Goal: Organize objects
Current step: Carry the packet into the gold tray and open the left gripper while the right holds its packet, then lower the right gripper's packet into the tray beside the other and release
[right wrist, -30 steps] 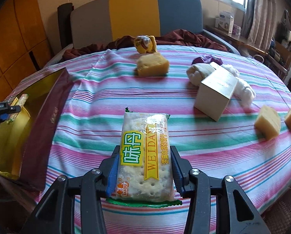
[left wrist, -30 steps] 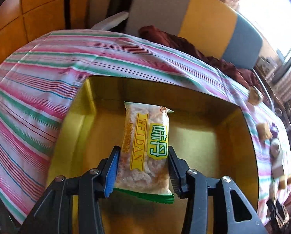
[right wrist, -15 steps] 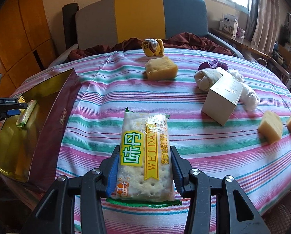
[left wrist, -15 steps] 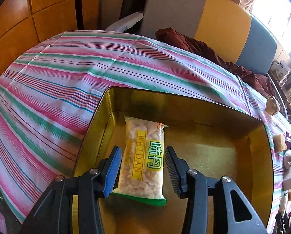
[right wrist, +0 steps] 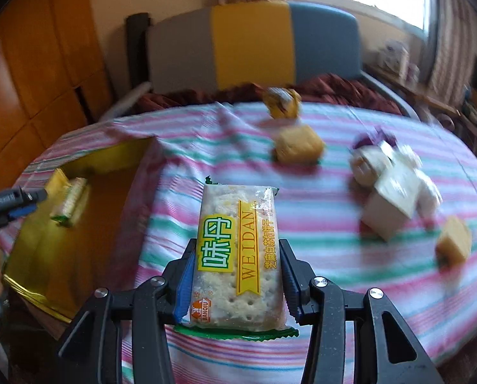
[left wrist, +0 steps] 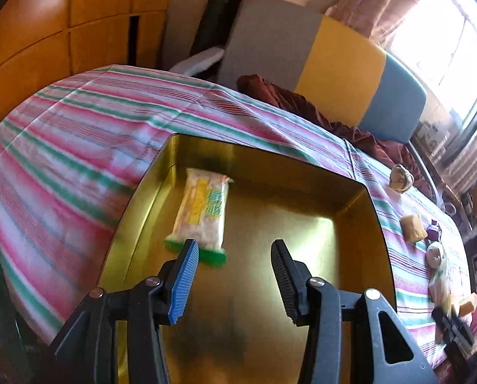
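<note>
Left gripper [left wrist: 232,257] hovering over gold tray [left wrist: 334,192], jaws opening, nothing between them. First cracker packet [left wrist: 203,214] lying flat on tray floor by the left wall, just past the blue pad, apart from it.

Right gripper [right wrist: 237,283] clamping second cracker packet [right wrist: 238,256] across its width, carrying it above striped surface [right wrist: 318,224], tray off to its left.

Risks, judging from here: catching the tray's near wall on the way in, tipping it off the surface edge it overhangs; squeezing too hard, cracking biscuits inside; landing the second packet crooked on top of the first.

Counting, left to right: one tray; two cracker packets; four yellow cakes [right wrist: 297,147], one at the right edge partly cut off; one small yellow wrapped thing [right wrist: 281,102]; one white carton [right wrist: 392,204]; one pale bundle behind it, blurred.
</note>
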`<state>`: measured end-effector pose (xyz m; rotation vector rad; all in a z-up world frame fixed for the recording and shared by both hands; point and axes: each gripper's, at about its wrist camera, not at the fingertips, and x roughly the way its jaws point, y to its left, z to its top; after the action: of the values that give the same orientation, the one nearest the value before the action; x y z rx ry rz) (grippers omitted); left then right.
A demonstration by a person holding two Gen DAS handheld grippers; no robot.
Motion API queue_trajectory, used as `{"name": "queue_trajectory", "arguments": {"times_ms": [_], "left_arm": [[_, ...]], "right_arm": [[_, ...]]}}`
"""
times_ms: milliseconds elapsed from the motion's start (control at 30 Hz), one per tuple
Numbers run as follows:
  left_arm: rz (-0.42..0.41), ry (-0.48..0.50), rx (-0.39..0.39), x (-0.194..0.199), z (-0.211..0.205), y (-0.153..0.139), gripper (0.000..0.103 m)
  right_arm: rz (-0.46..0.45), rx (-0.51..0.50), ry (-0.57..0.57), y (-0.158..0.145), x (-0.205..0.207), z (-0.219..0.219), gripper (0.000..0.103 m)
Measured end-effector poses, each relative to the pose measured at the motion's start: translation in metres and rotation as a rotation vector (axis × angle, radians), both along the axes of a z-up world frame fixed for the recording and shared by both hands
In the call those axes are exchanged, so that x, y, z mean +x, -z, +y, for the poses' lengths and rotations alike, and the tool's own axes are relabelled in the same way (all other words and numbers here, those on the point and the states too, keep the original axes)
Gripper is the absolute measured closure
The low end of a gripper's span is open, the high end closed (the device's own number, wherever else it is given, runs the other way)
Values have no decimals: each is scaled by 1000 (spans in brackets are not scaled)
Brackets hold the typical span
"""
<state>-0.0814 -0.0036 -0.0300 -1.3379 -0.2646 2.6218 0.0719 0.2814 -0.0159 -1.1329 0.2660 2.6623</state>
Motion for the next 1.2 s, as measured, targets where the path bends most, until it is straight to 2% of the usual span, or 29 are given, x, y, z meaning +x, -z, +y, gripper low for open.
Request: {"name": "queue_trajectory", "arguments": {"times_ms": [67, 167, 267, 400, 533, 700, 933, 1000, 1067, 1200], "left_arm": [[4, -28, 17, 11, -6, 0, 55], [-4, -41, 0, 13, -8, 2, 55], [-11, -62, -34, 16, -12, 4, 55], [-18, -80, -24, 19, -19, 6, 55], [-12, -95, -32, 21, -25, 4, 55], [-24, -116, -13, 19, -31, 4, 55], [-32, -104, 7, 18, -28, 7, 55], [-34, -95, 4, 19, -25, 8, 55], [-31, -84, 8, 21, -22, 9, 55], [-31, -55, 29, 24, -14, 10, 55]], "right_arm": [[15, 12, -49, -11, -11, -14, 55], [19, 0, -125, -21, -35, -39, 55], [-26, -33, -211, -24, -70, -70, 55], [-106, -88, -292, -13, -121, -110, 55], [-183, -124, -316, 5, -161, -137, 55], [-242, -131, -280, 26, -198, -152, 55], [-252, -239, -284, 37, -213, -152, 50], [-248, -249, -288, 33, -207, -149, 45], [-222, -266, -303, 26, -195, -145, 45], [-155, -223, -322, 4, -168, -132, 42]]}}
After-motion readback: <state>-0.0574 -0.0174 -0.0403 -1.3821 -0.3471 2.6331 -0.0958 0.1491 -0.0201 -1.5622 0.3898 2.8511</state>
